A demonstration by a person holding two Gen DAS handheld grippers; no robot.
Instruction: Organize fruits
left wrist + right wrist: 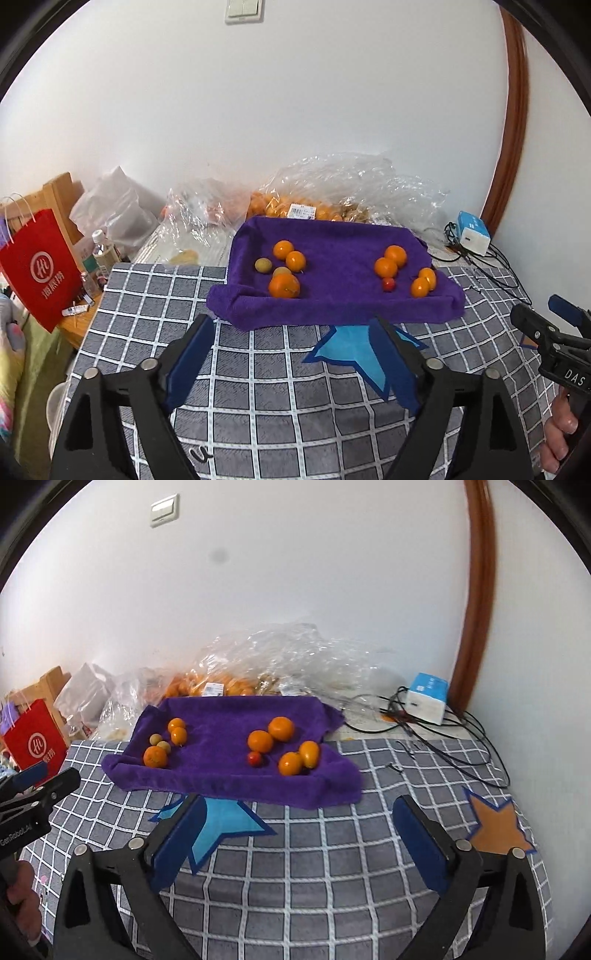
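A purple towel [332, 306] [229, 779] lies on the checked tablecloth with its edges folded up. On its left part sit several fruits: oranges [283, 285] [155, 757] and two pale round fruits [263, 265]. On its right part sit several oranges [386, 266] [260, 741] and a small red tomato [388, 284] [255, 758]. My left gripper [291, 325] stands open and empty in front of the towel. My right gripper [299, 808] is open too, with nothing between its fingers, and shows at the right edge of the left wrist view [546, 317].
A blue star patch [351, 350] [221, 823] lies under the towel's front edge, an orange star [496, 827] to the right. Behind: clear plastic bags of fruit [332, 192], a white-blue box with cables [472, 232], a red paper bag [40, 269] at left.
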